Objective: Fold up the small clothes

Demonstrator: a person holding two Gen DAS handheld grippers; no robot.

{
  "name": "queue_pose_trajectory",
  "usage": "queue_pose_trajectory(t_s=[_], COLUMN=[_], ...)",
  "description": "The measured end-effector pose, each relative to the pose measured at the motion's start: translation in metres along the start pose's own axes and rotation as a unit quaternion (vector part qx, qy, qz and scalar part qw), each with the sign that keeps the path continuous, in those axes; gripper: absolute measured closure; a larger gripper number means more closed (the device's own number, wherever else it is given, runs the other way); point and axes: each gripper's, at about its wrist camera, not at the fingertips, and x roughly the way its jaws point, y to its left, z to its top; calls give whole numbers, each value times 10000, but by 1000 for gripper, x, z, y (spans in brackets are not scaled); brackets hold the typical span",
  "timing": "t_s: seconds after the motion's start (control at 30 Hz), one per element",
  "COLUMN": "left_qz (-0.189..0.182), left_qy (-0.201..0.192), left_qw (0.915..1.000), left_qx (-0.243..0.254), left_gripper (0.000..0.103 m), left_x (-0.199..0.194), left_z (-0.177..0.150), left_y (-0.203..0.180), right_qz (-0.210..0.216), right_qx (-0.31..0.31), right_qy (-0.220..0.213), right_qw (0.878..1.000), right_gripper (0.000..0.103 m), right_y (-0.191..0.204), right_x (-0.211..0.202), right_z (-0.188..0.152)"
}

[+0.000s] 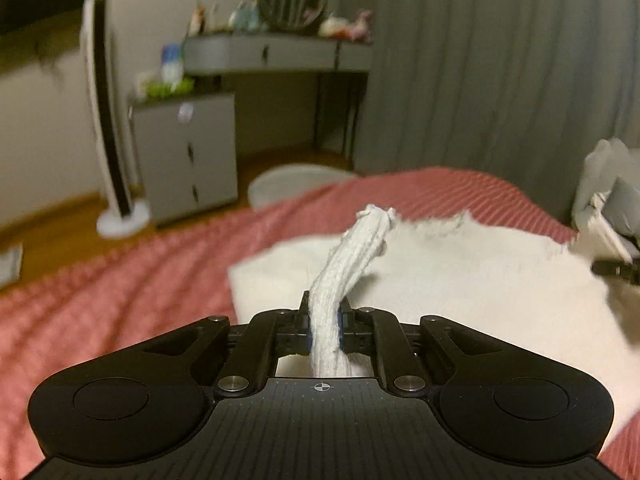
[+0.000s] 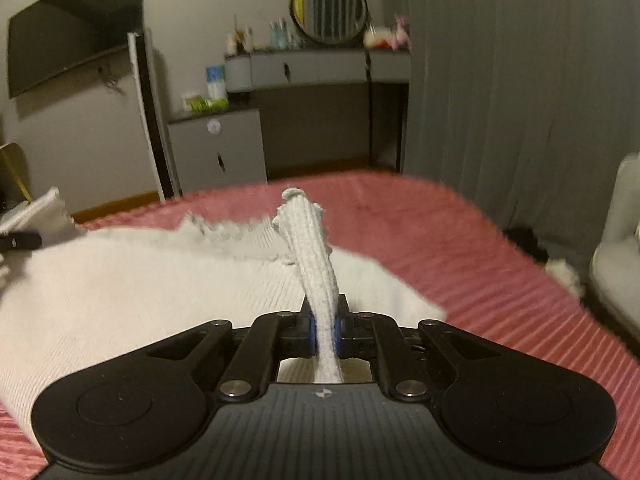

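Left wrist view: the left tongs (image 1: 325, 322) are clamped on a bunched edge of a white cloth (image 1: 460, 280), which is spread over a pink bedspread (image 1: 120, 280). The pinched fabric is seen rising in a ribbed roll beyond the pads. The right tongs (image 1: 616, 268) are glimpsed at the cloth's far right edge.

Right wrist view: the right tongs (image 2: 325, 326) are clamped on another bunched edge of the cloth (image 2: 140, 280). The bedspread (image 2: 500, 280) is seen beneath and beyond it. The left tongs (image 2: 20, 240) are partly seen at the left edge.
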Motion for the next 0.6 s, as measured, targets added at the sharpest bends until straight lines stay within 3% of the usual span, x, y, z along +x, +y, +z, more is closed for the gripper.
queue_pose_trajectory(t_s=[0.17,0.3,0.43,0.6], left_qz=[-147,-260,3,591], left_qy=[384,361,-186,-564], left_qw=[9991,9990,9990,9958], left_qx=[66,-40,412,411], left_gripper=[90,92,92,92], left_x=[20,20,9,24], left_z=[-15,-4,18,48], left_y=[3,5,-11,-11], right_qz=[-12,136,64,-568], right_qx=[24,217,139,-133], right_qy=[504,530,141,-495], right_qw=[9987,9983,9998,9971], right_gripper=[95,96,97,97], right_y=[-6,-14,-11,-6], right_x=[29,34,26,30], right_z=[-11,-7,10,41])
